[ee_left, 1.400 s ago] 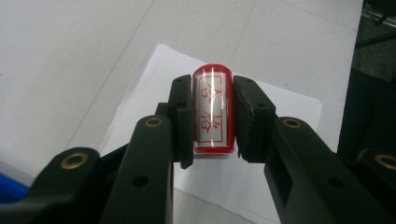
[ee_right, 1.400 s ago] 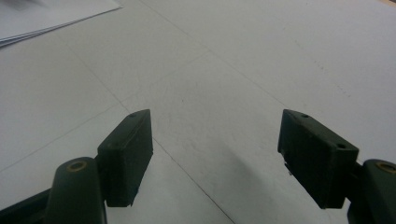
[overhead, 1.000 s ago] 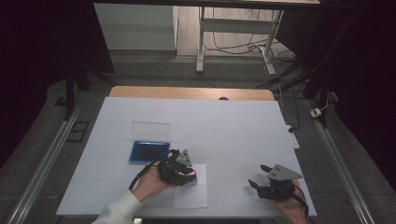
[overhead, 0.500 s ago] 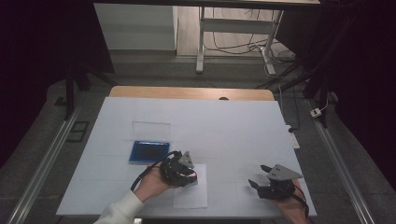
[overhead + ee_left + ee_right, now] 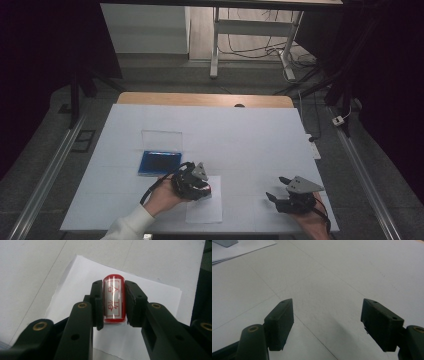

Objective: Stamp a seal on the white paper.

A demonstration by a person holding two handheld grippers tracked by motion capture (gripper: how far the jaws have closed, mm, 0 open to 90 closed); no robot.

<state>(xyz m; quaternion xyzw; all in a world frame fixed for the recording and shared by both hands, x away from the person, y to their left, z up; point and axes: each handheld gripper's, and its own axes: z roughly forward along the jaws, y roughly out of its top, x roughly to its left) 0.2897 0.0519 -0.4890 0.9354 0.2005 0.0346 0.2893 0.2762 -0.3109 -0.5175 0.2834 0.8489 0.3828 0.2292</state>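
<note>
A red stamp (image 5: 114, 300) with red characters on its white face is clamped between the black jaws of my left gripper (image 5: 113, 302). It hangs just above a white sheet of paper (image 5: 152, 297). From above, the left gripper (image 5: 202, 189) sits over the top of that paper (image 5: 205, 210) near the table's front edge. A blue ink pad (image 5: 160, 162) lies behind it to the left, its clear lid (image 5: 161, 138) resting beyond it. My right gripper (image 5: 277, 190) stands open at the front right, and the right gripper view (image 5: 327, 325) shows bare table between its jaws.
The white table top (image 5: 240, 135) stretches back to a wooden edge (image 5: 205, 99). A corner of stacked paper (image 5: 239, 250) shows at the upper left of the right gripper view. Metal rails (image 5: 45, 175) run along both sides of the table.
</note>
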